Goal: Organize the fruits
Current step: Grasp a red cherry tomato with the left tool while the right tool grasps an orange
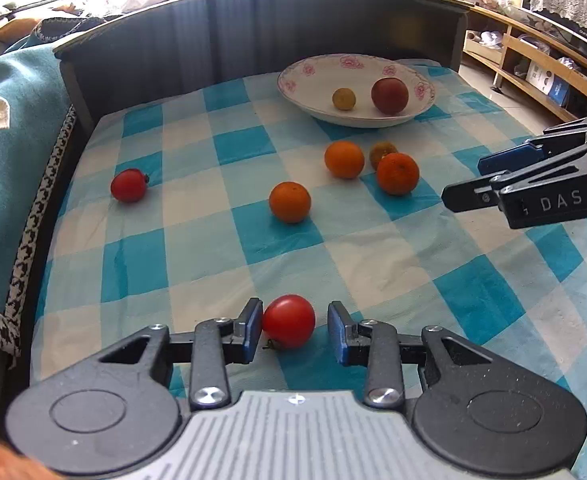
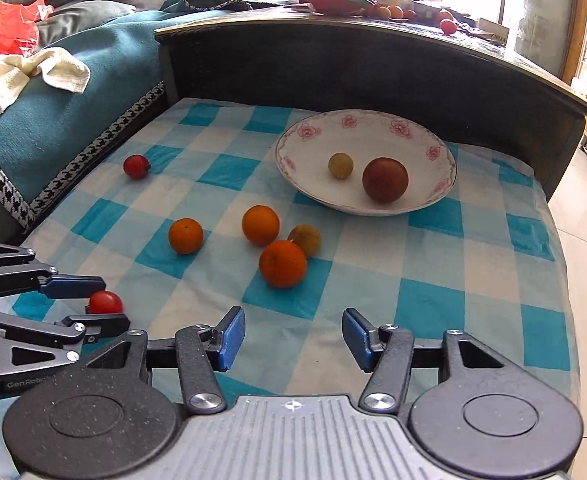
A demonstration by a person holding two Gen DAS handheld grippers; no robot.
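Red tomato between the left hand-held gripper's spread fingers

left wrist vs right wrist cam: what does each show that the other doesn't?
Only left wrist: wooden shelving at right, and the right pad clear of the near tomato.
Only right wrist: a red bag and a cream towel on the sofa, and nothing between the right gripper's open jaws.
Both: bowl with two fruits, three oranges, far tomato, checked cloth, left gripper.
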